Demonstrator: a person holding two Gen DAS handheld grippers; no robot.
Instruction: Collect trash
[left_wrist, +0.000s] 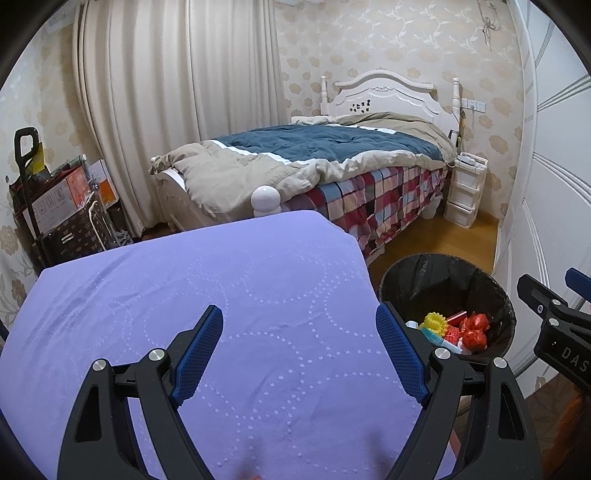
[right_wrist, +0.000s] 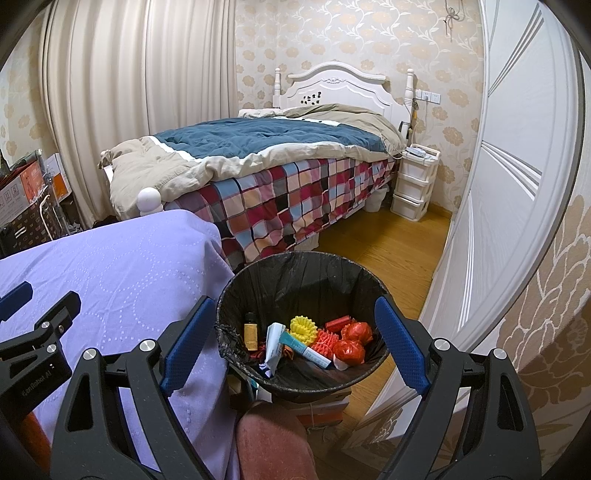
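A round bin with a black liner (right_wrist: 295, 269) stands on the floor right of a table with a purple cloth (left_wrist: 184, 295). In the bin lie a yellow ridged ring (right_wrist: 303, 326), red crumpled balls (right_wrist: 349, 350), a small brown bottle (right_wrist: 250, 330), a white tube (right_wrist: 275, 345) and a teal-and-white tube (right_wrist: 306, 350). My right gripper (right_wrist: 295, 347) is open and empty above the bin. My left gripper (left_wrist: 300, 349) is open and empty above the cloth. The bin also shows in the left wrist view (left_wrist: 443, 269).
A bed with a blue quilt and checked sheet (right_wrist: 280, 184) stands behind the table. A white drawer unit (right_wrist: 413, 184) is beside it. White wardrobe doors (right_wrist: 509, 184) run along the right. Boxes and bags (left_wrist: 62, 206) are stacked at the left by the curtain.
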